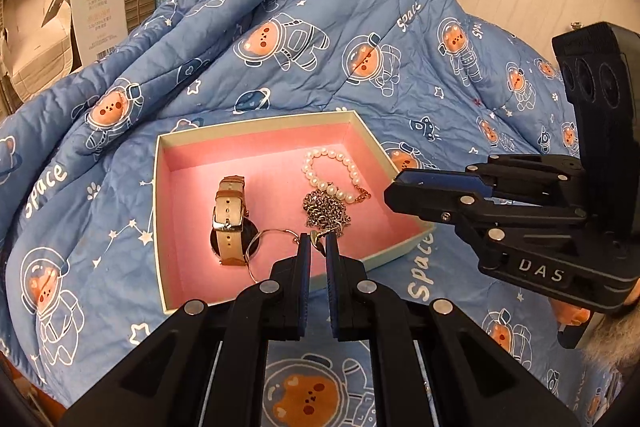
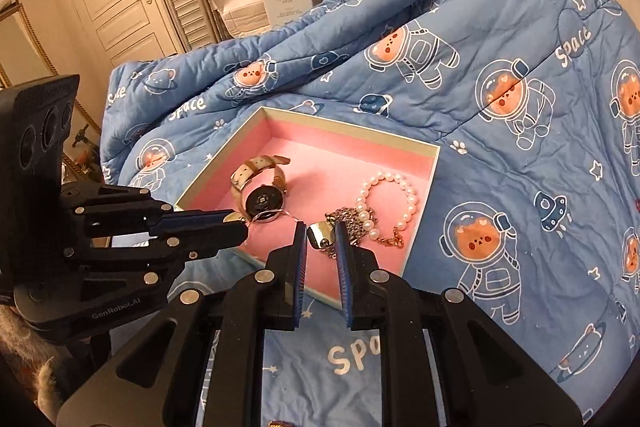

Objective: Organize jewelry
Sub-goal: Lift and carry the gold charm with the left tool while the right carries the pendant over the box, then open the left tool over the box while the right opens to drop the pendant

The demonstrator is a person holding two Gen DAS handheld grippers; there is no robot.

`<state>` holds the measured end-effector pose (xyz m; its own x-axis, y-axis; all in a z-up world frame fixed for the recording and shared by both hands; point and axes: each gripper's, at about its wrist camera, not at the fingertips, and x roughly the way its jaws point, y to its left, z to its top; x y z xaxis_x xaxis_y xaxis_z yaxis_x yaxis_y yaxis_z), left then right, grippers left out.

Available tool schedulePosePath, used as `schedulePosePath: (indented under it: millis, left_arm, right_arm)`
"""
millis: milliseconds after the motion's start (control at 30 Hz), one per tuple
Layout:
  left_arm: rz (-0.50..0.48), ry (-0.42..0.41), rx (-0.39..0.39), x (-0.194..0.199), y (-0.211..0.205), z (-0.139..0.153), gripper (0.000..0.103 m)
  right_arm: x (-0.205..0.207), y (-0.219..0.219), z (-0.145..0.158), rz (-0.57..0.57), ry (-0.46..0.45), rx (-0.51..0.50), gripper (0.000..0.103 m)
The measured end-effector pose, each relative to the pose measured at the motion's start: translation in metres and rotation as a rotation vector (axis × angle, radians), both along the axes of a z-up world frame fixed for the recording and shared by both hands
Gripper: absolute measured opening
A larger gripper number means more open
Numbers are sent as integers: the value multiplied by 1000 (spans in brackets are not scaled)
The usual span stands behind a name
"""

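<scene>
In the left wrist view, a shallow box (image 1: 362, 125) with a pink lining is seen at the centre of the frame, resting on a blue quilt (image 1: 360, 39) printed with astronaut bears. Inside it, a watch (image 1: 229, 223) with a beige strap lies left of centre, a pearl bracelet (image 1: 332, 173) lies toward the upper right, and a heap of silver chain (image 1: 325, 209) touches the bracelet's lower edge. A thin wire ring (image 1: 262, 247) is laid against the watch (its far end is hidden behind the gripper fingers). The left gripper (image 1: 316, 245) is seen at the bottom centre, its jaws slightly parted over the box's near wall with a small pendant between the tips; whether the pendant is pinched cannot be told. The right gripper (image 1: 400, 183) enters from the right edge over the box's right wall, and its jaws appear shut.

In the right wrist view, the same box (image 2: 348, 129) sits at the centre. The right gripper (image 2: 321, 241) is seen at the bottom centre, jaws narrowly open, with a gold-coloured pendant (image 2: 322, 233) between them above the chain. The left gripper (image 2: 240, 225) comes in from the left edge, its tips closed at the wire ring beside the watch (image 2: 262, 197). The bracelet's clasp is too small to make out.
</scene>
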<state>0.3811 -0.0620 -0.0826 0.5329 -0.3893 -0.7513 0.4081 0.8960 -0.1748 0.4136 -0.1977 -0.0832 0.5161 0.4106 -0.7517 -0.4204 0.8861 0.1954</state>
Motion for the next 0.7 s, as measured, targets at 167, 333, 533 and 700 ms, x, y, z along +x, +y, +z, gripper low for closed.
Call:
schedulePosePath:
  millis: [167, 333, 533, 700]
  left_arm:
    - [-43, 21, 46, 13, -14, -6, 7]
    - [-59, 51, 63, 22, -19, -17, 7]
    - [-72, 78, 60, 29, -25, -26, 7]
    - [-66, 90, 65, 31, -26, -32, 7]
  right_arm:
    - [32, 4, -9, 4, 85, 18, 15]
    - [59, 8, -15, -11, 148, 14, 15]
    - [80, 19, -31, -22, 201, -61, 15]
    - [85, 25, -42, -22, 213, -91, 15]
